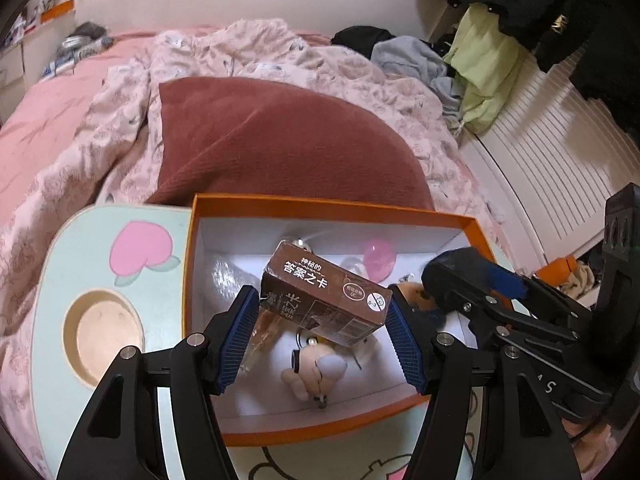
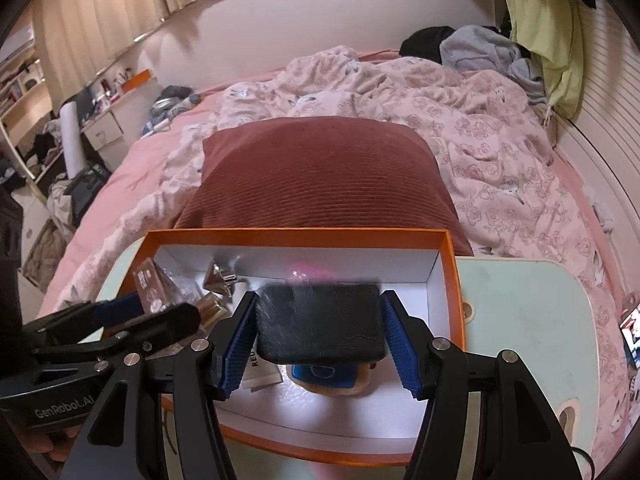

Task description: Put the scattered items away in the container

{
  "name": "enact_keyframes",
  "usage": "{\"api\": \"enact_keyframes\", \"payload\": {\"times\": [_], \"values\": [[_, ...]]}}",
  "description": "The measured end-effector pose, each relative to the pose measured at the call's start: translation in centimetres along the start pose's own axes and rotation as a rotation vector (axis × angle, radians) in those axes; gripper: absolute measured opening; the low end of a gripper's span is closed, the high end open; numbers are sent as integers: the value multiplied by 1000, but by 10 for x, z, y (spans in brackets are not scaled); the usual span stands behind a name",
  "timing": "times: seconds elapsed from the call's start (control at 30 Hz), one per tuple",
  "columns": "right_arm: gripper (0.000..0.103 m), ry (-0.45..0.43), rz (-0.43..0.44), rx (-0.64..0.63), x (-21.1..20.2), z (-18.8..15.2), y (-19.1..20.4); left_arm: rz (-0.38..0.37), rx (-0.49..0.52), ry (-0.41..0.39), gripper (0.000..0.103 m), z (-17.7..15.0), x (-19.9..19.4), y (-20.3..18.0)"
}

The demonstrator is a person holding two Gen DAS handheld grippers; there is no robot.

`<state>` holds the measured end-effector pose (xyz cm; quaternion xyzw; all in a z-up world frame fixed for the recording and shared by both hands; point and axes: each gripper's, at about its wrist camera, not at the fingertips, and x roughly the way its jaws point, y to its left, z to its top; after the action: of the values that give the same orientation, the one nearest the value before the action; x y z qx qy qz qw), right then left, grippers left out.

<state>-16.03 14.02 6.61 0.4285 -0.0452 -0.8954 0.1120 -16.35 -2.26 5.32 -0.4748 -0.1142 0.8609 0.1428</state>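
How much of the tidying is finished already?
Quite a lot: a plush toy, a pink ball and shiny bits already lie in the orange box. Right now the left gripper holds a brown card box and the right gripper holds a black pouch over it. Both need dropping in.

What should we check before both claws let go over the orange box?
1. Brown card box between left claw pads, over the orange box: ok.
2. Black case between right claw pads, over the box: ok.
3. Pads pressing on each item: left ok; right cannot tell, edge blurred.
4. Clear landing spots: not ok, plush toy lies under the card box, blue-and-tan item under the case.
5. Claws apart from each other: ok.
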Motion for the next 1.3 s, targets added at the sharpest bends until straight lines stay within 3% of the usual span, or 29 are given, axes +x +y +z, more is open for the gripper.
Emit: {"api": "enact_keyframes", "payload": {"times": [0.23, 0.37, 0.63, 0.77, 0.97, 1.17, 1.3], "values": [[65, -34, -44, -37, -5, -1, 5, 40, 29, -46, 66, -3, -11, -3], [65, -46, -84, -36, -11, -4, 6, 33, 26, -77, 80, -2, -13, -3], [65, -56, -114, -78, -24, -19, 12, 10, 9, -108, 80, -7, -31, -3], [65, -60, -123, -89, -28, -23, 16, 80, 37, -139, 80, -19, -43, -12], [65, -45, -115, -76, -33, -32, 17, 45, 21, -162, 80, -40, -62, -16], [65, -72, -137, -92, -52, -55, 22, 93, 73, -215, 80, -71, -83, -28], [70, -54, -130, -116, -64, -78, 24, 112, 88, -200, 80, -99, -86, -33]]}}
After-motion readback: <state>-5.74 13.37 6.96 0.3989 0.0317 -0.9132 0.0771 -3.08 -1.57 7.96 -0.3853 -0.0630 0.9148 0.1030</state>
